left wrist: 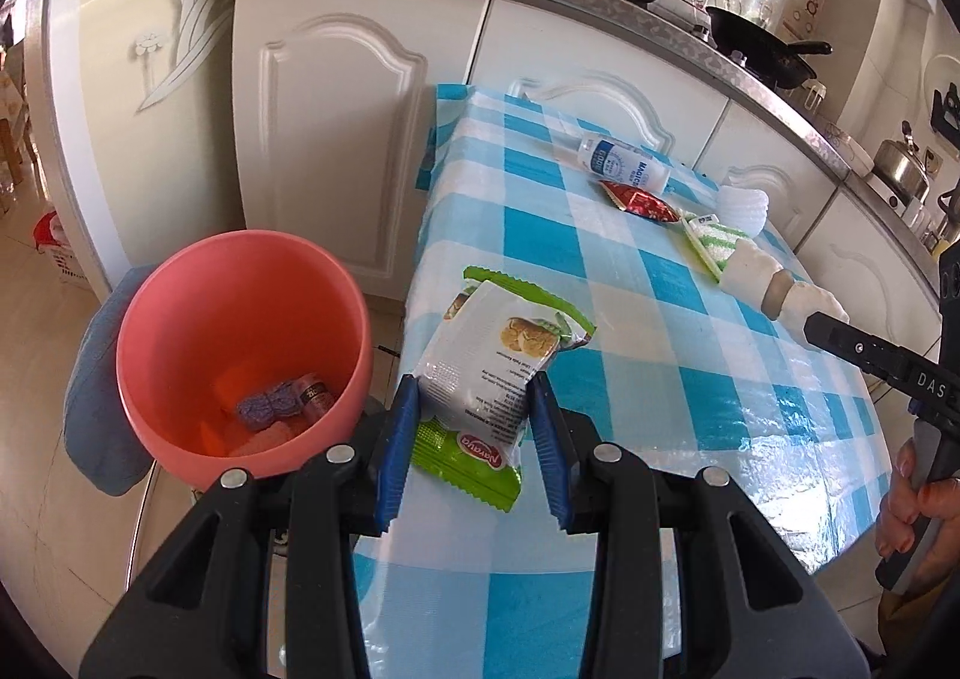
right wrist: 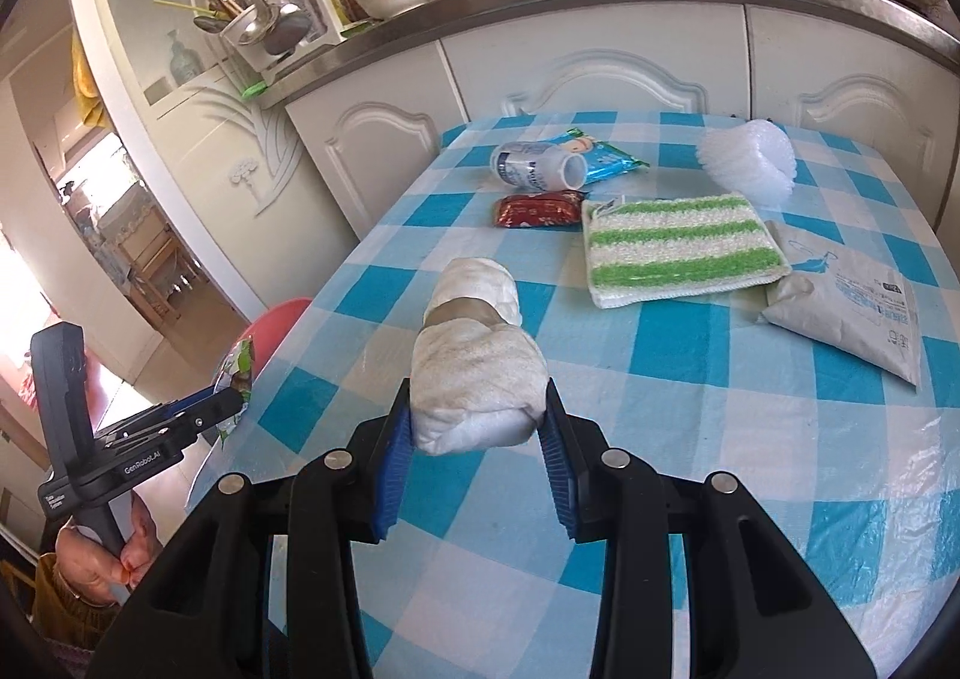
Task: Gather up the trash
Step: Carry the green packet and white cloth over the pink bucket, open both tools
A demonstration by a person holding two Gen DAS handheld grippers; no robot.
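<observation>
In the left wrist view we see our left gripper clamped on a white and green snack wrapper, its blue pads pressing the packet from both sides while the packet's far end sticks out ahead of the fingertips, over the edge of the blue checked table. Just to the left of the gripper, and lower, stands the pink bin, with a few wrappers lying at its bottom. Well ahead and to the right, on the table, lie a white bottle on its side, a red sachet touching it, and a green striped cloth; further right our right gripper reaches in with a white wad at its tip. In the right wrist view our right gripper is closed on that white tissue wad, a tan band around its middle, the wad jutting forward above the table. Ahead of it lie the striped cloth, the red sachet and the bottle; to the right, a white pouch. Far to the left, the left gripper holds the snack wrapper near the pink bin.
</observation>
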